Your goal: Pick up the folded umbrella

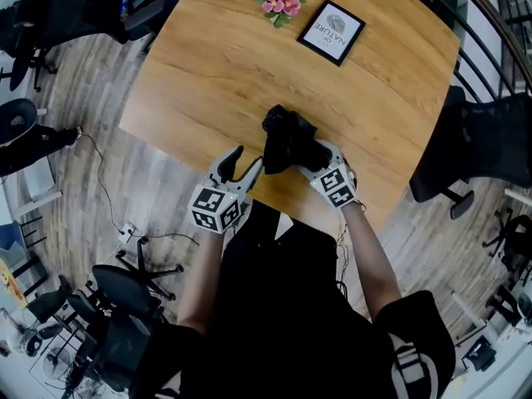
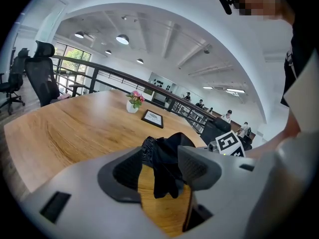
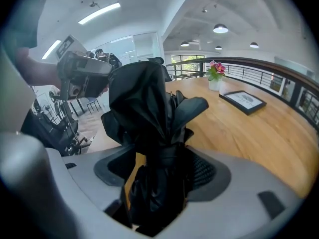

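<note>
Overhead plus two close-ups, shared table [image 1: 208, 65]

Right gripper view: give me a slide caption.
Folded black umbrella between the open jaws of the right gripper, at a wooden table.

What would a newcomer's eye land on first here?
A black folded umbrella near the near edge of the wooden table, sitting between the open jaws of the right hand-held gripper, with a gap showing on one side. The left hand-held gripper is right beside it, jaws also apart. At the table's far end are pink flowers and a framed picture.
</note>
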A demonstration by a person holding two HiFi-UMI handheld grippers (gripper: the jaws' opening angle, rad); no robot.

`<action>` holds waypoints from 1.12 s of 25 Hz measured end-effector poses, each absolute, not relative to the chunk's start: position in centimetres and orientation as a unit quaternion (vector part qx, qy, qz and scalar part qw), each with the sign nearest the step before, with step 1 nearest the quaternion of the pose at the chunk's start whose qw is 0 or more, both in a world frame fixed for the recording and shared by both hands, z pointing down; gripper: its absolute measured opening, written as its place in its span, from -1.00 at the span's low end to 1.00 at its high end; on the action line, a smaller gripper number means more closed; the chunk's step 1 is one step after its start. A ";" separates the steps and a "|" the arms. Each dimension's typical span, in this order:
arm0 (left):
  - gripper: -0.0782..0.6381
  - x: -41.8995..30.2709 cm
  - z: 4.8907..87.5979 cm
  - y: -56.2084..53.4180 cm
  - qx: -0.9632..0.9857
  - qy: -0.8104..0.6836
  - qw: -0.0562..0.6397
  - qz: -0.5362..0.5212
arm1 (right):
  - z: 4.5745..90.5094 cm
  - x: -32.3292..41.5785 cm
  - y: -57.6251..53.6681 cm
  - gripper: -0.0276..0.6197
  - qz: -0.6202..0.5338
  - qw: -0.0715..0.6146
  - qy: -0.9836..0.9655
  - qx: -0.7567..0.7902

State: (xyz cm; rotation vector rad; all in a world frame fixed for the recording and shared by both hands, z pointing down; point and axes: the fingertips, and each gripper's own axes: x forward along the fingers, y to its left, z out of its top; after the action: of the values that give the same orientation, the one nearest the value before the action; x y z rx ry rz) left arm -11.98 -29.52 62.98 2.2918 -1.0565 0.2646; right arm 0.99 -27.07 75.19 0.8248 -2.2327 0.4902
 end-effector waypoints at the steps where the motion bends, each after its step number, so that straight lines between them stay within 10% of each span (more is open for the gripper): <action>1: -0.15 -12.1 63.1 -29.5 0.862 -0.397 0.298 0.101 | 75.4 0.9 -27.3 0.10 0.190 0.348 -0.861 0.319; 28: -0.15 -11.9 62.7 -29.0 0.879 -0.359 0.295 0.107 | 77.3 0.2 -27.4 -0.16 0.195 0.370 -0.843 0.339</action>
State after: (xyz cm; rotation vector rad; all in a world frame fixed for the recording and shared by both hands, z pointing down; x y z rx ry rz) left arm -11.92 -28.99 62.66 2.3390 -0.9544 0.2855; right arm 0.15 -27.37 77.28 0.8705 -2.1612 0.4990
